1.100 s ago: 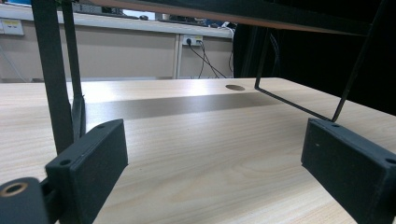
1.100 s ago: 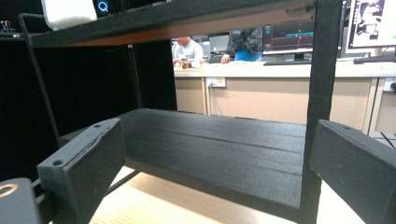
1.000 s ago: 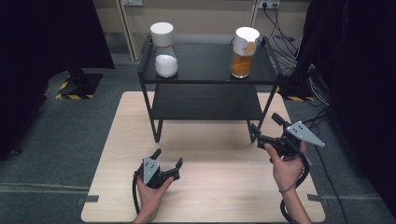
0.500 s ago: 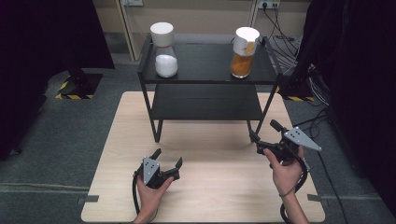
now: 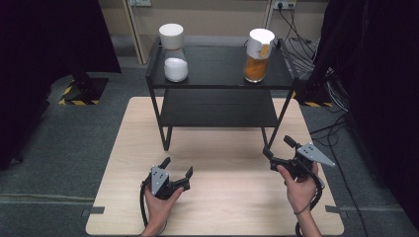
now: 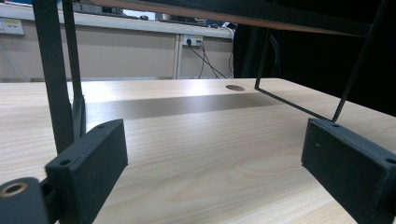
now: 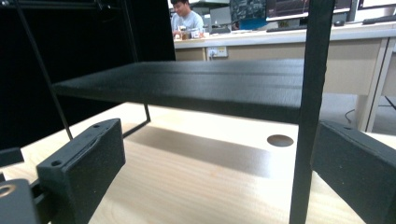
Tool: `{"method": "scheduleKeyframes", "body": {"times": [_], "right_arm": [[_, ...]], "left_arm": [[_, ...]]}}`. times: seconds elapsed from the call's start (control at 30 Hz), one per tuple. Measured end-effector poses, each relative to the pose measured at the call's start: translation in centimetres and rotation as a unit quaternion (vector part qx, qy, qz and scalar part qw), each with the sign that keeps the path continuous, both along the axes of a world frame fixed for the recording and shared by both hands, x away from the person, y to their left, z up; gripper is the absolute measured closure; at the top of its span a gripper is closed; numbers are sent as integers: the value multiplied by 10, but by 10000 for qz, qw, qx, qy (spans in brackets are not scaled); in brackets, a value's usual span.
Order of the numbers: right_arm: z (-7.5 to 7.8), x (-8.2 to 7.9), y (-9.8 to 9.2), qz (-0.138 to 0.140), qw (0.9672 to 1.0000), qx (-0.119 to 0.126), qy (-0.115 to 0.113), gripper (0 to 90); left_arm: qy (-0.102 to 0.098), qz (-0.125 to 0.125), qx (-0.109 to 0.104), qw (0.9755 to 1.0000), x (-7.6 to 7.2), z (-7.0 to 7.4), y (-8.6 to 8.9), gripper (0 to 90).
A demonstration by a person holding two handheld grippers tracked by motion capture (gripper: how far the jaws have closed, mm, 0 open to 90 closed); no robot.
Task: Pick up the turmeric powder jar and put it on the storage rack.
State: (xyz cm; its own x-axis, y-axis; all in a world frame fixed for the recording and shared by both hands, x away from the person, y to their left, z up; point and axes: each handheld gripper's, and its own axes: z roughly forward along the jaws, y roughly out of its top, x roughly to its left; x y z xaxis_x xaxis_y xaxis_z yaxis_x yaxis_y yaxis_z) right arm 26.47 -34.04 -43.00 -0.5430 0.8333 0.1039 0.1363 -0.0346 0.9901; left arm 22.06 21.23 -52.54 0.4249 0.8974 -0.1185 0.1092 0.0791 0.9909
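**Entry: two jars on black shelf, grippers waiting below**

Jar of orange powder point(image 5: 257, 55), white lid, is standing upper right of centre on the black shelf point(image 5: 217, 84); jar of white powder point(image 5: 174, 53) upper left of centre. Risk, as judged: a reaching gripper is liable to clip the shelf post and tip a tall jar. Left gripper point(image 5: 175, 171) and right gripper point(image 5: 278, 146) are resting low in frame on the table point(image 5: 123, 148), jaws apart, holding nothing.

A lab: black curtains point(image 5: 44, 59) flank the table point(image 5: 123, 148), wall sockets point(image 5: 284, 5) trail cables, monitors point(image 7: 289, 9) line a far bench.
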Motion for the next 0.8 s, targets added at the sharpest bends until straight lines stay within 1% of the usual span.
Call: {"method": "scheduleKeyframes", "body": {"times": [0.1, 0.3, 0.4, 0.53, 0.8], "right_arm": [[-6, -2, 0, 3, 9999, -79, 68, 33], [-17, -4, -1, -15, 9996, -160, 220, 33], [-19, -5, -1, -24, 9993, -296, 241, 33], [-23, -7, -1, 8, 9987, -409, 298, 35], [-36, -11, -1, 17, 9979, -508, 399, 37]], "left_arm": [[-5, 2, 0, 10000, 0, 0, 0, 63], [-3, 3, 10, 10000, 0, 0, 0, 63], [-2, 3, 15, 10000, 0, 0, 0, 63], [-9, 5, 17, 10000, 0, 0, 0, 63], [-4, 7, 8, 10000, 0, 0, 0, 63]]}}
